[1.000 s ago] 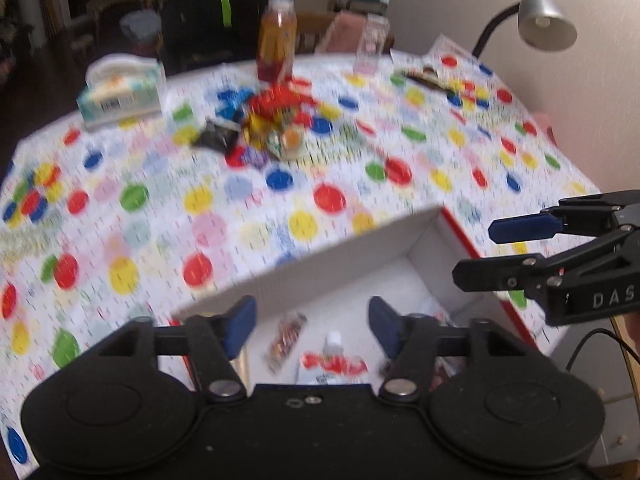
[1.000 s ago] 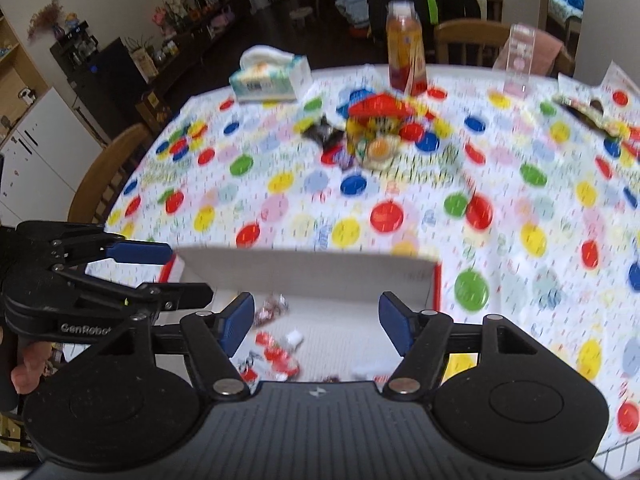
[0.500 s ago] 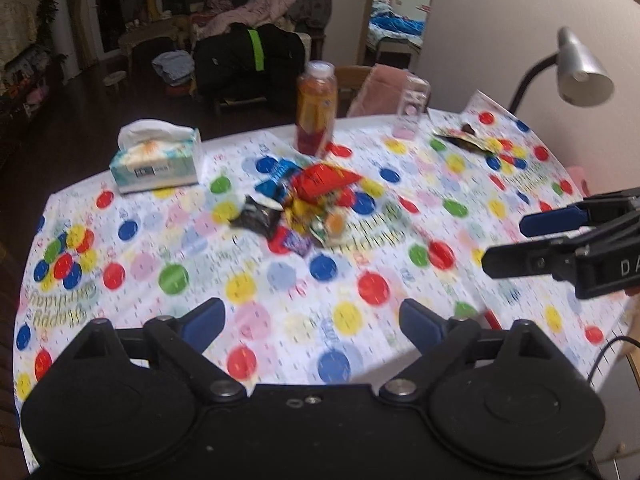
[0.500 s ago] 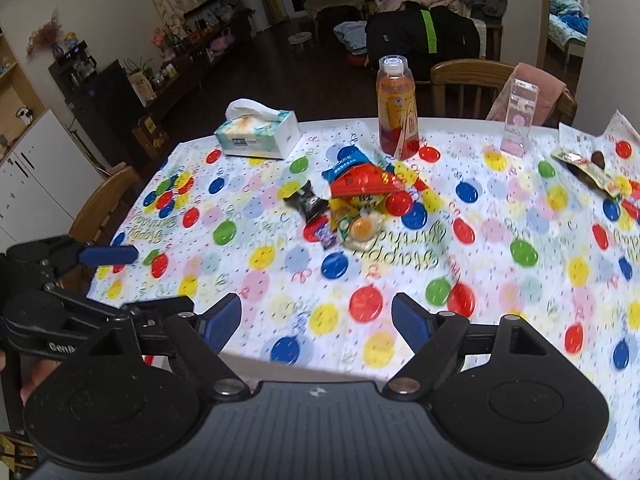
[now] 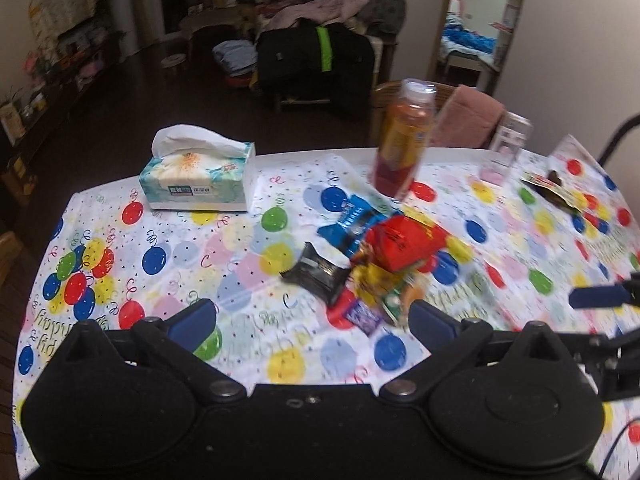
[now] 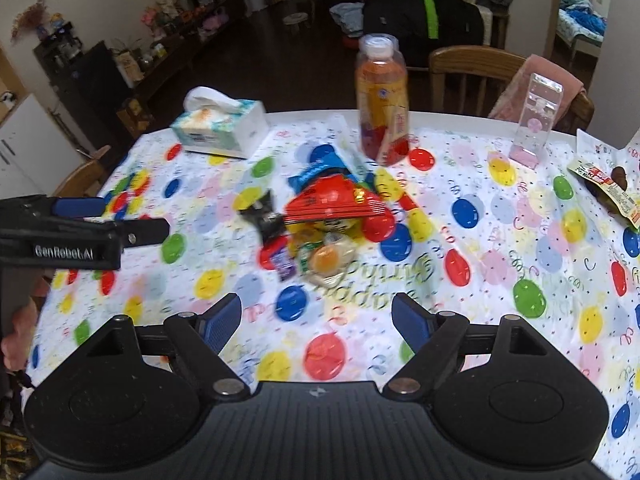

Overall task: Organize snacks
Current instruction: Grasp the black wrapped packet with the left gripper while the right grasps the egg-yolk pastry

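Note:
A heap of snacks lies mid-table: a red bag (image 5: 404, 246) (image 6: 334, 202), a blue packet (image 5: 352, 222) (image 6: 316, 170), a black wrapper (image 5: 316, 272) (image 6: 262, 216), a jelly cup (image 6: 330, 258) and a small purple packet (image 5: 362, 316) (image 6: 285, 266). My left gripper (image 5: 312, 322) hovers open just short of the heap, nothing between its fingers. My right gripper (image 6: 316, 320) is open too, on the near side of the heap. Each gripper shows side-on in the other's view, the left gripper (image 6: 108, 218) at left and the right gripper (image 5: 600, 296) at right.
The spotted tablecloth (image 6: 480, 248) covers the table. A tissue box (image 5: 198, 178) (image 6: 220, 122) stands far left, an orange drink bottle (image 5: 404, 140) (image 6: 382, 100) behind the heap, a clear container (image 6: 536, 118) and a torn wrapper (image 6: 604, 190) far right. Chairs (image 6: 468, 68) line the far edge.
Both grippers rose from above the white box holding snacks and moved forward toward the heap. The box has dropped out of view and both jaws stand wider apart.

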